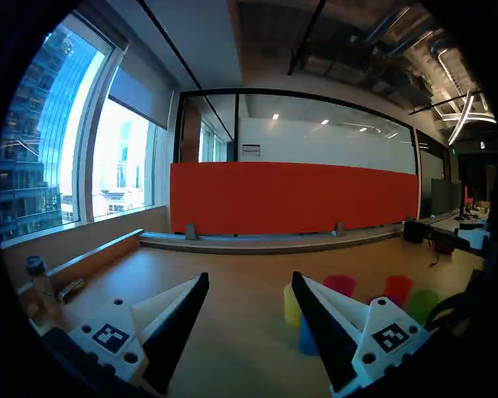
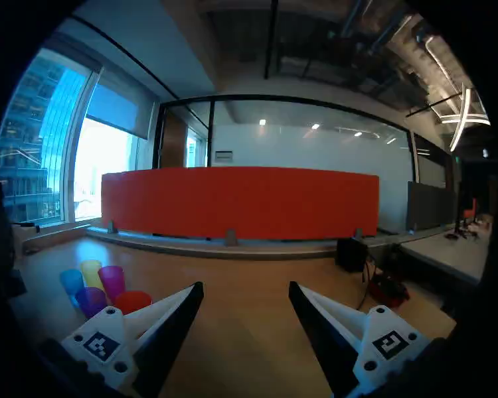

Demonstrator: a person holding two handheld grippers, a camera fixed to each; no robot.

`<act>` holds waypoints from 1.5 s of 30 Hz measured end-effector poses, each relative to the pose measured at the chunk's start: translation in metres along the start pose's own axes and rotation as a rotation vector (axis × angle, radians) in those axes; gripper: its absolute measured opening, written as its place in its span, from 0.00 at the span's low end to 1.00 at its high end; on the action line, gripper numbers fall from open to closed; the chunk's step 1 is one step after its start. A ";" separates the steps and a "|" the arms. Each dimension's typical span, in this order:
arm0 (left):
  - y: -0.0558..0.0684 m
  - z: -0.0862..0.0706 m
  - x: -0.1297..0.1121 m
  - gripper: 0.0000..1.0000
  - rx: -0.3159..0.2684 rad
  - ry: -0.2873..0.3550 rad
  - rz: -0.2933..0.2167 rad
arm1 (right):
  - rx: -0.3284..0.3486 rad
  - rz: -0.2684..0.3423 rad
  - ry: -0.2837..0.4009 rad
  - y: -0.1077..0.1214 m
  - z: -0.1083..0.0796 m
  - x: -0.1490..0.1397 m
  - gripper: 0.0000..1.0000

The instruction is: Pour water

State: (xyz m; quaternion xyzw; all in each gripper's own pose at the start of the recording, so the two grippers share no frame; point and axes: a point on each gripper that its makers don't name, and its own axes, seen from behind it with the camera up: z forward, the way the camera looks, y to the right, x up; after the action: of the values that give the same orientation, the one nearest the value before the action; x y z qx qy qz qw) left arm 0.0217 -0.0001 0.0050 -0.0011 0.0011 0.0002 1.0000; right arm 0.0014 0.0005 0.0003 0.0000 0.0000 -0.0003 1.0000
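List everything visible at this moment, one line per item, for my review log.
Plastic cups: six, yellow, blue, pink, red, green, purple; clustered on the wooden tabletop.
Small clear bottle with dark cap: one, on the wooden ledge at the left of the left gripper view.
Orange-red divider panel: one, along the table's far edge.
Black object with cables: one, by the table's far right end.
Left claw: one, white and black, open, holding nothing.
Right claw: one, white and black, open, holding nothing.
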 end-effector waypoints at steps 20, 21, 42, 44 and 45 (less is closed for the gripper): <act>0.005 0.015 0.126 0.93 -0.060 0.026 -0.002 | 0.050 0.036 0.006 -0.004 0.013 0.105 1.00; 0.005 0.016 0.131 0.93 -0.063 0.027 -0.002 | 0.052 0.034 0.008 -0.004 0.014 0.110 1.00; 0.029 0.015 0.166 0.93 -0.213 0.018 0.014 | 0.190 0.004 0.025 -0.028 0.016 0.143 1.00; 0.032 0.014 0.167 0.93 -0.233 0.019 0.013 | 0.228 0.004 0.032 -0.035 0.015 0.146 1.00; 0.034 0.014 0.167 0.93 -0.244 0.019 0.012 | 0.250 0.004 0.035 -0.039 0.014 0.148 1.00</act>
State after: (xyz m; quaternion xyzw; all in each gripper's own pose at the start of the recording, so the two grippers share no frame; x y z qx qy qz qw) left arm 0.1884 0.0343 0.0188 -0.1228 0.0106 0.0063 0.9924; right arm 0.1489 -0.0385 0.0143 0.1245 0.0175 0.0015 0.9921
